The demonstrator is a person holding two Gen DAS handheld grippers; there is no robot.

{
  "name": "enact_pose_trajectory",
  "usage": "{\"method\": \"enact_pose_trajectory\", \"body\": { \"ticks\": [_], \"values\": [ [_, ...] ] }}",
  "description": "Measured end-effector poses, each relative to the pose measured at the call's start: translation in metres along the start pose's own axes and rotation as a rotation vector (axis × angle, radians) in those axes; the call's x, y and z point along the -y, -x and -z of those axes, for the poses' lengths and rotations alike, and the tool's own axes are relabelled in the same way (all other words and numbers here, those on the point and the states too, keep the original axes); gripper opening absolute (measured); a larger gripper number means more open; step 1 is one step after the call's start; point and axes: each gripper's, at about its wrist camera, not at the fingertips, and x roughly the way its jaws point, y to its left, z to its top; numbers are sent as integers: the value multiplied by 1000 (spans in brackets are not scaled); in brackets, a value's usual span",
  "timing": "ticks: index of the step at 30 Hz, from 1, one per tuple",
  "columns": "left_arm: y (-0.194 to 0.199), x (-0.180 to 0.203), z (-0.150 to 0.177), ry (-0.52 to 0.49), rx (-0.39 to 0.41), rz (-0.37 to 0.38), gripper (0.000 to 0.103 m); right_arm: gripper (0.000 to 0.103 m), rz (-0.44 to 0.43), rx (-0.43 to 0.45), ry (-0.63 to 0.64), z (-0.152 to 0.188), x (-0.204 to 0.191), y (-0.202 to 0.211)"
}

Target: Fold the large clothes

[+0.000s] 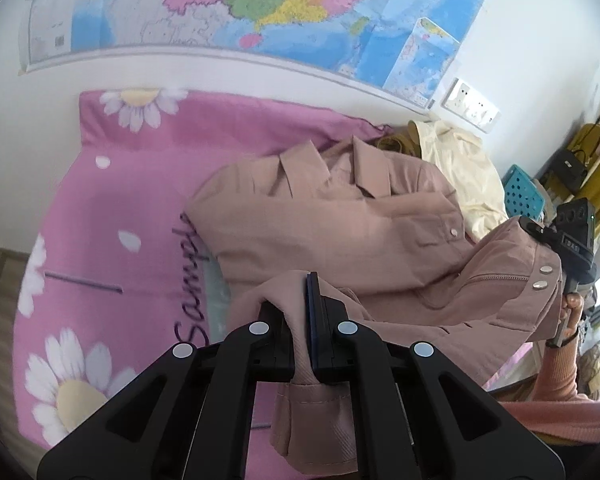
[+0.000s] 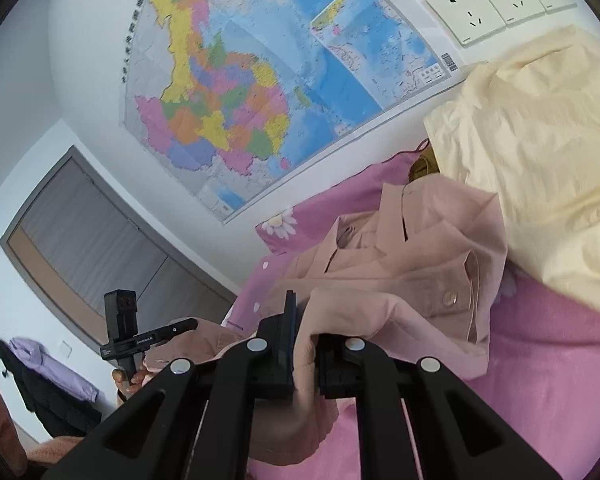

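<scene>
A dusty-pink jacket (image 1: 340, 224) with a collar and snap buttons lies on a pink daisy-print sheet (image 1: 132, 208). My left gripper (image 1: 300, 312) is shut on a fold of its fabric, lifted off the sheet, with a hem hanging below the jaws. In the right wrist view my right gripper (image 2: 306, 344) is shut on another edge of the same jacket (image 2: 400, 280), also raised. The right gripper's body (image 1: 572, 240) shows at the far right of the left wrist view, and the left gripper's body (image 2: 128, 336) at lower left of the right wrist view.
A cream garment (image 2: 540, 160) is piled by the jacket's collar, over something olive (image 2: 424, 164). A map (image 2: 260, 92) and wall sockets (image 2: 496, 4) hang behind the bed. A teal perforated basket (image 1: 524, 196) and bags stand at right. A person's sleeve (image 1: 560, 376) is near.
</scene>
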Motion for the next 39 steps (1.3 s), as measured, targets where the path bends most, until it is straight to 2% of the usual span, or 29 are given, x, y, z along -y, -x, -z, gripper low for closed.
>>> {"method": "enact_pose_trajectory", "body": {
  "ticks": [6,20,29,39],
  "values": [
    [-8,1,-34,-10,1,-37,5,8,22,10,-22,-23,6,-11],
    [-45,-2,-77,-18,-24,-117,5,8,49,5,-77,-61,23,-37],
    [-65,3,-91,-43,-32,-153,5,9,71,-8,-99,-74,36,-51],
    [-82,-4,-103,-39,-50,-156,5,9,84,-21,-137,-86,52,-64]
  ]
}}
